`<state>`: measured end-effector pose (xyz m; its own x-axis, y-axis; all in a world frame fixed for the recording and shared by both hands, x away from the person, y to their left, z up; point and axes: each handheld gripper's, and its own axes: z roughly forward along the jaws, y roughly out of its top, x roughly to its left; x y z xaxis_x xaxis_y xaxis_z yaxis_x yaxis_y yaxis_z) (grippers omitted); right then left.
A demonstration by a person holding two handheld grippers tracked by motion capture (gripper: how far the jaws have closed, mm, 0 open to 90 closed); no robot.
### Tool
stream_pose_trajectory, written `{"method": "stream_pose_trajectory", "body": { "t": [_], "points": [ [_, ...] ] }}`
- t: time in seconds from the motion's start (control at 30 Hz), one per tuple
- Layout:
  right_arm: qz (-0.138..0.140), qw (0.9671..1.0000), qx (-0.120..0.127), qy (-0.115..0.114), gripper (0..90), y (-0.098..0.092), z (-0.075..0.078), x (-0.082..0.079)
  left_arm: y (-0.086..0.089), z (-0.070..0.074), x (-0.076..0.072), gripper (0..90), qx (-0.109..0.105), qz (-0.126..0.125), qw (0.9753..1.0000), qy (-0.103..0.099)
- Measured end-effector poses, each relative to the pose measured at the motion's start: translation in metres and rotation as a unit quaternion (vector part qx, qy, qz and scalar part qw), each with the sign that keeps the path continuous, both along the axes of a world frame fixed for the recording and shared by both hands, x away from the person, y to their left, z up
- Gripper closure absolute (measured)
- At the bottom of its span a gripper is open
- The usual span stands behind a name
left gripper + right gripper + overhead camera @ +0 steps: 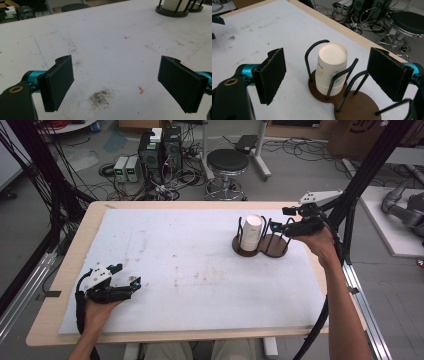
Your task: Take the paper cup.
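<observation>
Forearms reach in from the near edge of a wooden table (75, 245) covered by a stained white mat (190, 265), each hand gripping a two-jaw tool. Taking the dark two-ring cup holder (260, 247) as landmark: the left gripper (131, 287) rests low over the mat well apart from it, down toward the near left corner, held in the person's left hand (97, 312). Its jaws stand wide apart with nothing between them; in the left gripper view a grey smudge (101, 97) and a small orange fleck (141, 90) mark the bare mat between the pads, with the holder far off at the top right.

The right gripper (280, 227) hangs just beside the holder, on its right side, over the vacant ring, gripped by the right hand (320, 242). Its jaws too are spread wide and hold nothing; the right gripper view looks down between them at the holder's wire uprights.

A white paper cup (251, 232) stands upside down in the holder's left ring, base upward, hemmed by the black wire loops, apart from both pads.

Beyond the holder, past the table's far edge, a round black stool (227, 162), stacked electronics boxes (160, 150) and tangled cables (165, 187) crowd the grey floor.
</observation>
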<state>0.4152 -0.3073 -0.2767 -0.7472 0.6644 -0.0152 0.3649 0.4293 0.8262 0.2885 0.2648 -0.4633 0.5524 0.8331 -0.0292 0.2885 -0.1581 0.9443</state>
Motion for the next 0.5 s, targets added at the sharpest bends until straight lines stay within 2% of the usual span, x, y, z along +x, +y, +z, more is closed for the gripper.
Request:
{"method": "stream_pose_trajectory", "body": {
  "t": [0.07,0.17,0.27,0.33,0.4,0.5],
  "points": [
    [0.005,1.0,-0.001,0.002,16.0,0.001,0.001,0.003,0.0,0.0,0.0,13.2,0.0,0.0,1.0,0.0],
    [0.026,0.9994,-0.022,0.01,16.0,0.007,0.007,0.018,0.0,0.0,0.0,13.2,0.001,0.0,1.0,0.002],
    [0.038,0.9988,-0.028,0.014,16.0,0.01,0.01,0.025,0.0,0.0,0.0,13.2,0.001,0.001,1.0,0.002],
    [0.047,0.9975,-0.046,0.026,16.1,0.015,0.013,0.035,0.0,0.0,0.0,13.2,0.001,0.001,1.0,0.002],
    [0.051,0.9972,-0.049,0.026,16.1,0.016,0.014,0.038,-0.001,0.0,0.0,13.2,0.001,0.001,1.0,0.001],
    [0.059,0.9948,-0.07,0.044,16.1,0.023,0.014,0.048,-0.001,0.0,0.0,13.2,0.003,0.002,1.0,0.003]
  ]
}}
